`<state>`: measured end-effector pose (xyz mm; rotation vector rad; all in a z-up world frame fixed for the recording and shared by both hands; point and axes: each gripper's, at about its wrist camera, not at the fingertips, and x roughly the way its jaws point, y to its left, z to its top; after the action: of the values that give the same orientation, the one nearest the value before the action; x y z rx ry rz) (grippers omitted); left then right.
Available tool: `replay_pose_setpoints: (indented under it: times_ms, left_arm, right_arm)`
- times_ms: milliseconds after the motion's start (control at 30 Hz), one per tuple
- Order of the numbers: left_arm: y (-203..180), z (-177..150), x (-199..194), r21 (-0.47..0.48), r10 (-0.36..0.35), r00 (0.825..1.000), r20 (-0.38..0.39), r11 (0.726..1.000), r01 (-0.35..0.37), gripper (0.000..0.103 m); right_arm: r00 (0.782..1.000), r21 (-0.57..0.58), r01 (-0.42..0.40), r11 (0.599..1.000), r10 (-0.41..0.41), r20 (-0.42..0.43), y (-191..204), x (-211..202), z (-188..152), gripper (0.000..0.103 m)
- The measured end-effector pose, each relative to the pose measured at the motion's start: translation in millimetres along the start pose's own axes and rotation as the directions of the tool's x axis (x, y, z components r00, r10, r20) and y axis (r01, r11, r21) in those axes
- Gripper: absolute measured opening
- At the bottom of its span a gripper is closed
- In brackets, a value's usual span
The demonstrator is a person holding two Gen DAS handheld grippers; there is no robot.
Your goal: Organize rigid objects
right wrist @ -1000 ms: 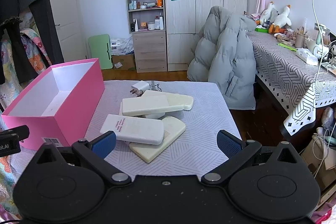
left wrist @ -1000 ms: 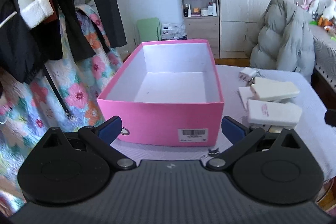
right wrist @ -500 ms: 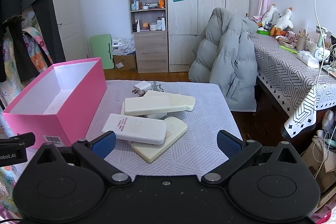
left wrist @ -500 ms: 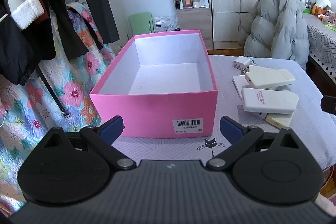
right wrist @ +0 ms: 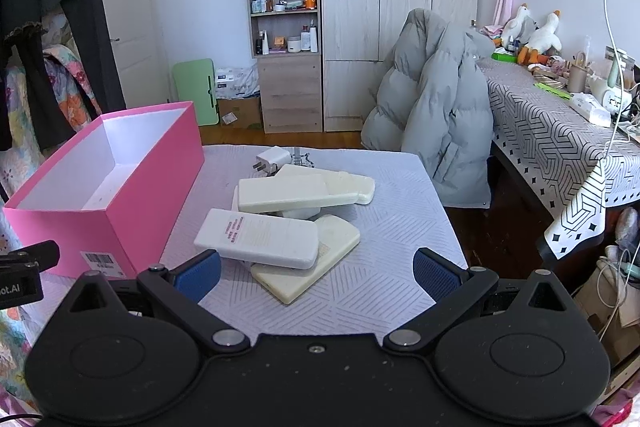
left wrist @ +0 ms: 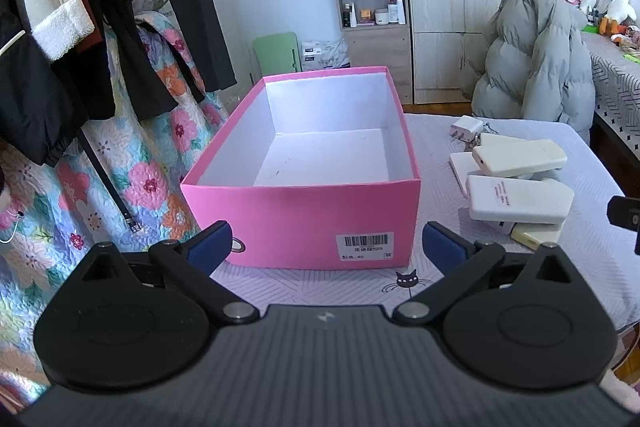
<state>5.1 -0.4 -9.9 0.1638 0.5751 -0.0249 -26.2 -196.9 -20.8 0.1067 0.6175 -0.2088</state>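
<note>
An empty pink box (left wrist: 300,211) with a white inside stands on the table; it also shows at the left in the right wrist view (right wrist: 152,183). A pile of several white and cream flat slabs (right wrist: 280,227) lies to its right, also in the left wrist view (left wrist: 516,187). A white plug adapter (right wrist: 274,159) lies behind the pile. My left gripper (left wrist: 326,247) is open and empty in front of the box. My right gripper (right wrist: 316,273) is open and empty in front of the pile.
The table has a pale lilac patterned cloth (right wrist: 400,235). A grey puffer jacket (right wrist: 432,123) hangs on a chair behind it. Clothes (left wrist: 80,27) hang at the left. A second table with a patterned cloth (right wrist: 552,135) stands at the right.
My left gripper has pulled back and risen a little from the box, so more of the cloth shows in front. The right gripper has barely moved. Both stay open.
</note>
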Motion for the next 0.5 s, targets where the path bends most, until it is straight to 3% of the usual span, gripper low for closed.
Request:
replay_pose_setpoints:
  times_ms: [500]
  left_arm:
    - [4.9,-2.5,5.1,-0.011,0.019,1.0,-0.018,1.0,-0.019,0.103]
  right_arm:
    - [1.0,0.001,0.012,1.0,-0.012,-0.006,-1.4,2.7,-0.2,0.103]
